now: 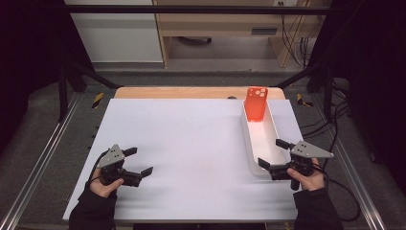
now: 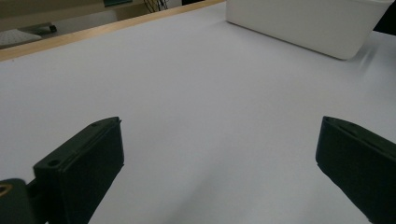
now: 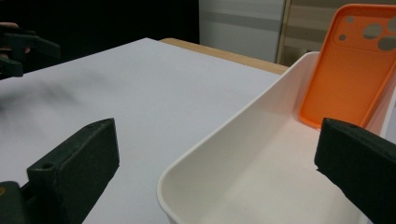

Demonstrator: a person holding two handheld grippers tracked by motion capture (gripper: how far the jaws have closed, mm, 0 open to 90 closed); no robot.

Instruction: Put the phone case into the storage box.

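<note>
high view: a long white tray (image 1: 252,153) sits on the right half of the white table (image 1: 191,143), running away from the person. an orange phone case (image 1: 255,103) stands upright at the tray's far end, leaning against the end wall, its camera cut-outs at the top. the right gripper (image 1: 271,154) is at the tray's near end with its jaws spread wide, one on each side of the near corner, holding nothing. the left gripper (image 1: 140,161) hangs over bare table, well apart from the tray, its jaws also spread and empty.

left gripper view: both black jaws stand far apart over the plain surface, nothing between them. the tray's outer wall (image 2: 299,23) shows in the upper right.

right gripper view: the jaws are wide apart, the tray's rounded near rim (image 3: 187,163) between them. the phone case (image 3: 345,70) stands at the far end, its back facing the camera, its foot on the tray floor.

the case looks light, thin and somewhat flexible, likely rubbery rather than slick, so it should not slip easily but could bow if squeezed hard. the free top edge or one long side edge above the tray wall seems the best hold, pinching across its thin wall, clear of the cut-outs.
</note>
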